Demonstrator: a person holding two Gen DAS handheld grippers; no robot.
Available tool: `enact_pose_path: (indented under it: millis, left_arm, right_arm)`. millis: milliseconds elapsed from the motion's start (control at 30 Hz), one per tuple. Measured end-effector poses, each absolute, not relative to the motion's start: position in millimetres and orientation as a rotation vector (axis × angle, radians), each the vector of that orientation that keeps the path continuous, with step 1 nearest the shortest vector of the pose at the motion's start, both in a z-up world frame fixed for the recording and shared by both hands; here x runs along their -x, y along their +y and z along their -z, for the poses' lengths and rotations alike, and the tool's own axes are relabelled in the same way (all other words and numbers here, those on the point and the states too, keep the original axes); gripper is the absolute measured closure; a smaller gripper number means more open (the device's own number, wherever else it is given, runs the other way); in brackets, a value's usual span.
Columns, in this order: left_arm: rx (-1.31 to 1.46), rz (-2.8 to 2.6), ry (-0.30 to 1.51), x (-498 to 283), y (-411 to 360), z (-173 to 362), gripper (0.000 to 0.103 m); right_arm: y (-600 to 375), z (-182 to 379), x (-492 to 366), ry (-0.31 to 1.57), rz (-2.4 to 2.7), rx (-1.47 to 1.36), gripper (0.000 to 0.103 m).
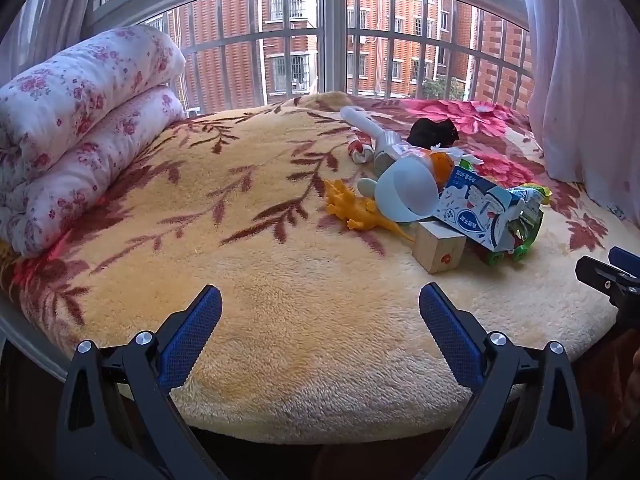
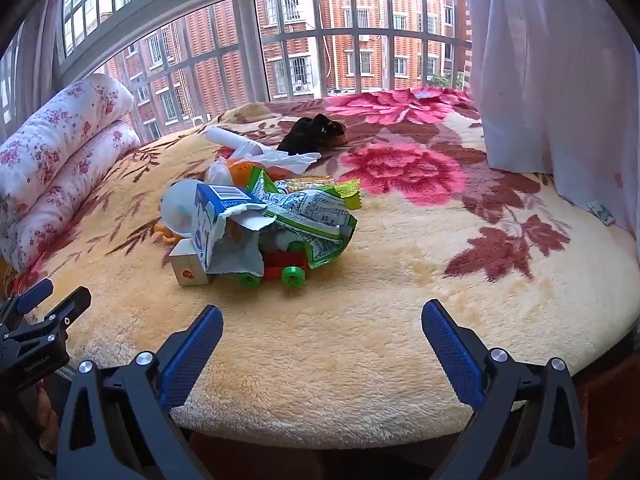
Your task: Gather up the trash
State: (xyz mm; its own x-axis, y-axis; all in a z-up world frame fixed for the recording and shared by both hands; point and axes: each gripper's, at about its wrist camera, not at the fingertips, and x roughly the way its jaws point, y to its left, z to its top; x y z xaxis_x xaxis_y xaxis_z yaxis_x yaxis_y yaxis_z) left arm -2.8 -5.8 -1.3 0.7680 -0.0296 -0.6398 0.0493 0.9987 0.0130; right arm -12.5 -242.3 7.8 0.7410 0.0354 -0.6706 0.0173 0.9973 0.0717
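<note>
While both grippers hover over the near edge of the floral blanket, the left gripper and right gripper stand wide apart, holding nothing; the trash lies piled mid-bed: a torn blue milk carton leans on a wooden block, a green snack wrapper drapes over a toy car, a white paper cup beside a yellow toy dinosaur.

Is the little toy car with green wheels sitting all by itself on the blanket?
No, the toy car is half buried under a torn blue milk carton and a green snack wrapper.
</note>
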Motion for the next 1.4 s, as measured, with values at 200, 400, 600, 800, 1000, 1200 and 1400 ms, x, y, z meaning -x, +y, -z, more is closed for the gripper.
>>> enact_pose_path:
  millis: [200, 400, 600, 800, 1000, 1200, 1400]
  left_arm:
    - [-0.041, 0.034, 0.683, 3.5, -7.3, 1.1, 0.007]
    - [-0.031, 0.032, 0.686, 2.2, -4.3, 2.1, 0.007]
    - [-0.026, 0.032, 0.694, 1.3, -1.9, 4.3, 0.007]
    - [-0.042, 0.032, 0.688, 3.0, -4.5, 5.1, 0.007]
    - [-0.036, 0.039, 0.690, 2.9, -4.9, 6.1, 0.007]
    - [-0.032, 0.033, 0.693, 1.3, -2.5, 7.4, 0.007]
    - [-0.028, 0.031, 0.695, 0.1, 0.3, 7.3, 0.007]
  right_arm:
    - [-240.6, -9.0, 11.5, 0.732, -0.016, -0.063, 0.005]
    - [-242.4, -9.9, 10.0, 0.729, -0.023, -0.065, 0.005]
    - [-240.2, -9.5, 9.4, 0.729, -0.024, -0.060, 0.005]
    - [-239.7, -9.8, 9.0, 0.726, -0.025, -0.061, 0.005]
    - [-236.6, -10.3, 8.6, 0.724, -0.030, -0.051, 0.005]
    - [-236.1, -10.5, 8.4, 0.723, -0.033, -0.053, 0.005]
    - [-237.6, -10.9, 9.5, 0.723, -0.035, -0.064, 0.005]
